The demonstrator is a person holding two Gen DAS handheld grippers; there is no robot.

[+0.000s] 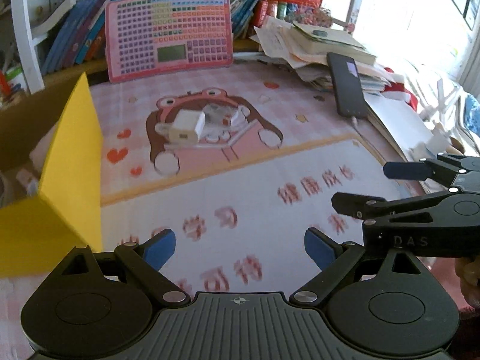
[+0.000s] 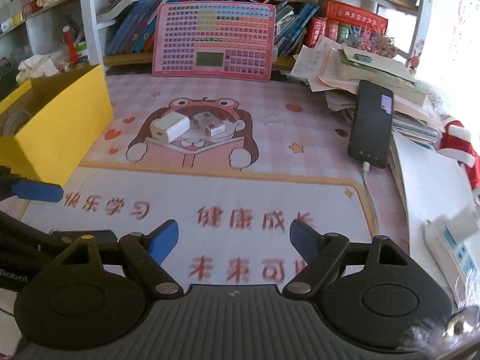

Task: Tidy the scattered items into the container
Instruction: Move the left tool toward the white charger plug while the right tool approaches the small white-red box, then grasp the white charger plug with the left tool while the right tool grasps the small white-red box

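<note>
A white charger plug (image 1: 186, 127) (image 2: 169, 127) and a small white box with a red mark (image 1: 223, 117) (image 2: 209, 124) lie side by side on the cartoon desk mat. A yellow open box (image 1: 70, 162) (image 2: 64, 123) stands at the left; a tape roll (image 2: 15, 120) lies inside it. My left gripper (image 1: 240, 247) is open and empty, well short of the items. My right gripper (image 2: 234, 238) is open and empty too, near the mat's front. The right gripper also shows in the left wrist view (image 1: 360, 186).
A black phone (image 1: 346, 85) (image 2: 372, 123) on a cable leans on a paper and book stack (image 2: 369, 72) at the right. A pink keyboard toy (image 1: 169, 34) (image 2: 214, 40) stands against the bookshelf behind. White papers (image 2: 432, 186) lie at the right edge.
</note>
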